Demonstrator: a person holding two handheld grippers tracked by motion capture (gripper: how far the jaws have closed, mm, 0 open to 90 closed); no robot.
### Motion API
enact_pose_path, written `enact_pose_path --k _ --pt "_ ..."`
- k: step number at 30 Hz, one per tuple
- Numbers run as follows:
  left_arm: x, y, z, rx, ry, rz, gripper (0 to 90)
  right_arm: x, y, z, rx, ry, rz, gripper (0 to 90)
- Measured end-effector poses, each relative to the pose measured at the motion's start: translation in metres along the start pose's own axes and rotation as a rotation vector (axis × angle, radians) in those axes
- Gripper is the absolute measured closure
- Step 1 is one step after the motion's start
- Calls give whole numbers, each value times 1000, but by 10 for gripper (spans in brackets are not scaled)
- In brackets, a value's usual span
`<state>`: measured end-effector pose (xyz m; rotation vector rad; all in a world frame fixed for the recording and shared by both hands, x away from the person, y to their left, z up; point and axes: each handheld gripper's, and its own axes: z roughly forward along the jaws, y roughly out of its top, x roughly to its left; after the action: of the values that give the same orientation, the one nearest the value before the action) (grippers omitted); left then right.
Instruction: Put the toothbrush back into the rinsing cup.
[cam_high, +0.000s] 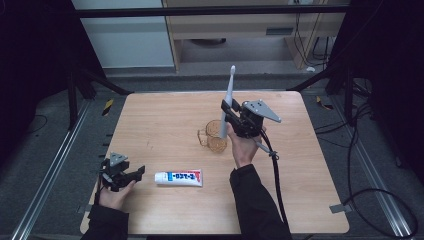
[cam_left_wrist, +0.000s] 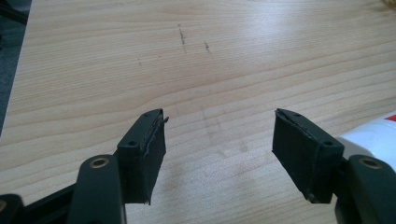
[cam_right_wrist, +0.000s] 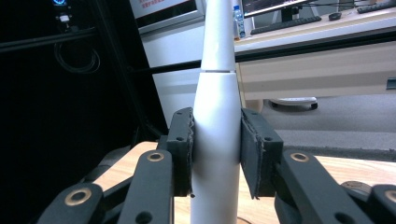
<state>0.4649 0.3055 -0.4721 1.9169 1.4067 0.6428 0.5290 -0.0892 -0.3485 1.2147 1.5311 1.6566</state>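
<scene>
Toothbrush was the thing in hand: a white electric one, standing nearly upright with its brush head at the top, clamped by its thick lower body between the jaws of the right gripper. In the right gripper view the two black pads pressed against either side of the white handle, which rose straight up between them and out past the top of the frame. Just below and beside that gripper, an amber glass cup with a handle sat on the wooden table.

Well apart from it, the left gripper rested low near the table's near edge, its jaws spread wide with nothing between them; bare wood showed in the gap. Just beyond its jaw tips lay a white toothpaste tube with blue and red print, on its side, and its white end showed close beside one pad in the left gripper view.
</scene>
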Motion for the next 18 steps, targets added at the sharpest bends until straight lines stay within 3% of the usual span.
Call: enact_pose_path --k 18 --pt "2 0 -1 -9 4 -8 358 -4 -10 34 -19 -38 -16 670"
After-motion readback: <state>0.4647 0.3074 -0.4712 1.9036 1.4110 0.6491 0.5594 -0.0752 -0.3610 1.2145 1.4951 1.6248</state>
